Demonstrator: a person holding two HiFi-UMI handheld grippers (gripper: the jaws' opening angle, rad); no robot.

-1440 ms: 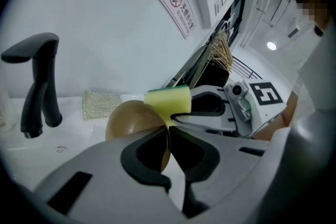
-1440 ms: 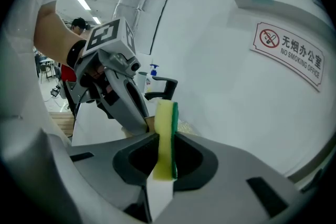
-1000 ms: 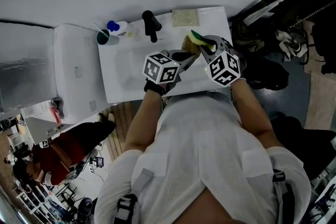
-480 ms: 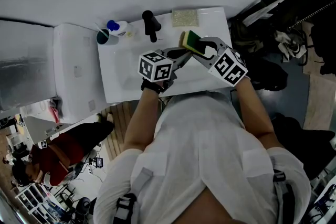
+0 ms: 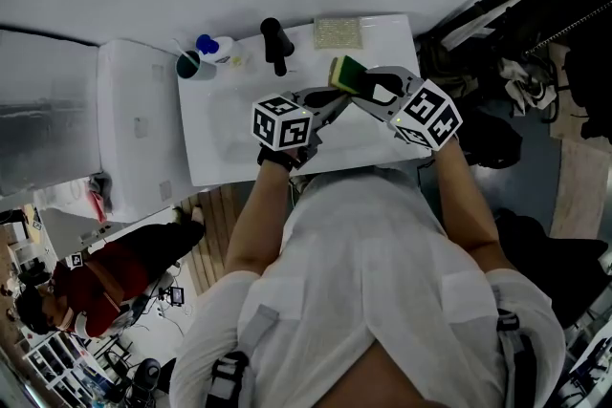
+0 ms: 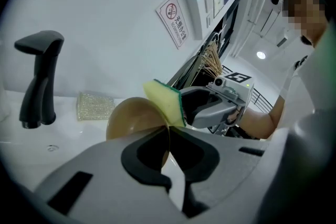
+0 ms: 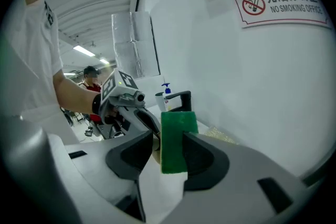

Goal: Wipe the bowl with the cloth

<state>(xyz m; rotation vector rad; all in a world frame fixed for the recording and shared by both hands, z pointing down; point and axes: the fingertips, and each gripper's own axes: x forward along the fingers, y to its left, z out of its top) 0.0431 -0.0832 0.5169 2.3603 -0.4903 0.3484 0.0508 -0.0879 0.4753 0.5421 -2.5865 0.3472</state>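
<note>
jaws of the left gripper [image 6: 169, 131] were pressed together on the thin rim of the brown bowl [image 6: 131, 118], which it held tilted on edge above the white tabletop [image 5: 220, 148], hollow side turned away from that gripper's camera. facing it from the other side, the right gripper [image 7: 167, 132] had just been opening its jaws; the sponge [image 7: 177, 128] stood between them, its green scouring face towards the camera, lying against the pad on the right of that view with a narrow gap on the other side. in the left gripper view the sponge's yellow side met the upper rim of the bowl, apparently touching it. from the head view both grippers met over the front right part of the tabletop, close to the person's body. beyond them a black faucet [image 5: 275, 45] rose at the back edge, with a glittery scouring pad [image 5: 338, 31] lying flat to its right and a pump bottle [image 5: 215, 48] beside a dark cup [image 5: 189, 67] to its left. on the wall behind hung a no-smoking sign [image 7: 286, 0].
</note>
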